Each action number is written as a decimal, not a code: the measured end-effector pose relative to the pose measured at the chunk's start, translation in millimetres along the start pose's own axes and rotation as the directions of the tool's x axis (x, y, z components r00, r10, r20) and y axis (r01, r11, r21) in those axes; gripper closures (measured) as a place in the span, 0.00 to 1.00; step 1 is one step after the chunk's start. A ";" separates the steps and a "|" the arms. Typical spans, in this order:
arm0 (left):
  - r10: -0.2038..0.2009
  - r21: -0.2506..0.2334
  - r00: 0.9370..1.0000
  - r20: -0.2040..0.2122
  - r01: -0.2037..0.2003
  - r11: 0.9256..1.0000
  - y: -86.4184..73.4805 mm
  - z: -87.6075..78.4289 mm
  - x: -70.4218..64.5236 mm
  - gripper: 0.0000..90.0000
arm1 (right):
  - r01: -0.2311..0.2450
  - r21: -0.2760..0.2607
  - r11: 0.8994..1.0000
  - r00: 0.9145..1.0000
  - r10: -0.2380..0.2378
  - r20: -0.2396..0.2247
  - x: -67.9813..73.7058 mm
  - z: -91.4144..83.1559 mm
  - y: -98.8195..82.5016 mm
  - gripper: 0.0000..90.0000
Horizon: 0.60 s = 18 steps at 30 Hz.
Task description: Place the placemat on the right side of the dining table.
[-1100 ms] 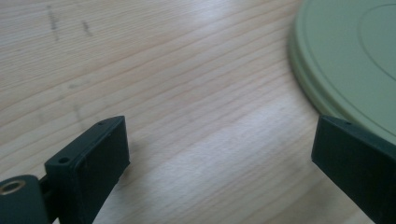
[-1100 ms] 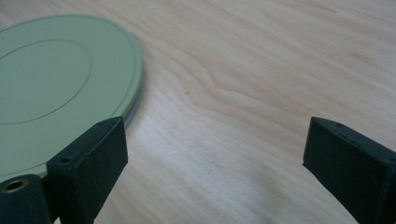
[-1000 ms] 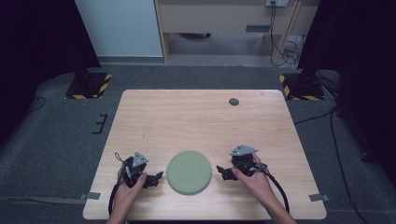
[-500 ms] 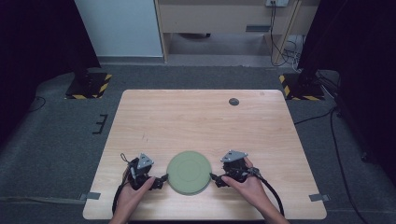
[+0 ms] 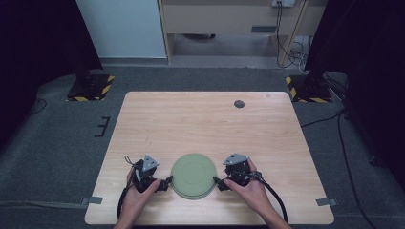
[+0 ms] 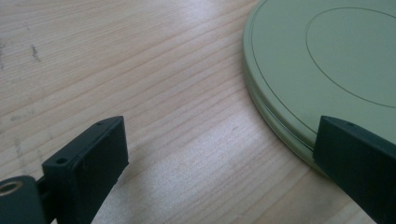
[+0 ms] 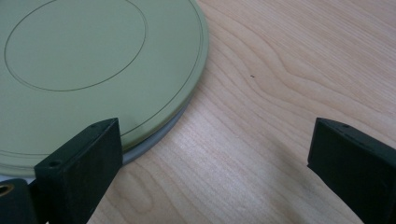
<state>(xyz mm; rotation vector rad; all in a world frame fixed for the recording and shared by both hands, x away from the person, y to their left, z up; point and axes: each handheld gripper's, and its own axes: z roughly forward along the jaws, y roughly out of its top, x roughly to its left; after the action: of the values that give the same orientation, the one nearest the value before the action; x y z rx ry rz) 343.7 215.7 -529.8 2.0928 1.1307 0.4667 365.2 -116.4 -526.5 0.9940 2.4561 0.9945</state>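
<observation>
Two hand-held grippers flank the green plate point(image 5: 192, 175), which lies flat at the near edge of the bench point(image 5: 205, 124). The left hand-held gripper point(image 5: 164, 182) and the right hand-held gripper point(image 5: 218, 183) sit about equally close, each gaping wide, holding nothing, with its inner jaw at the rim.

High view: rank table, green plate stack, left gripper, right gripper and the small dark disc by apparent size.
1. table
2. green plate stack
3. left gripper and right gripper: look alike, no ranking between them
4. small dark disc, though it lies farther from the camera, so its true size is less sure
</observation>
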 end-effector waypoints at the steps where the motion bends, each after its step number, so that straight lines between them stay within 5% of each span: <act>1: -0.003 -0.001 1.000 -0.005 0.003 1.000 0.5 0.5 0.0 0.03 | 0.001 -0.001 1.000 1.000 -0.001 0.003 -0.5 0.4 0.3 0.03; 9: -0.013 0.001 1.000 0.012 0.013 1.000 -1.5 -0.9 0.2 0.04 | -0.007 0.022 1.000 1.000 0.007 -0.018 1.6 -1.5 -2.6 0.07; 18: -0.013 -0.002 1.000 -0.011 0.013 1.000 2.8 3.3 -0.7 0.02 | -0.026 0.011 1.000 1.000 0.026 0.017 -1.9 1.1 -0.2 0.04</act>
<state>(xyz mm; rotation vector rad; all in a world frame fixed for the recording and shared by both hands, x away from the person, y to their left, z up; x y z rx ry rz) 346.9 212.7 -530.0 2.0822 1.1493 0.4735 367.0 -117.3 -527.3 1.0361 2.4437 0.9771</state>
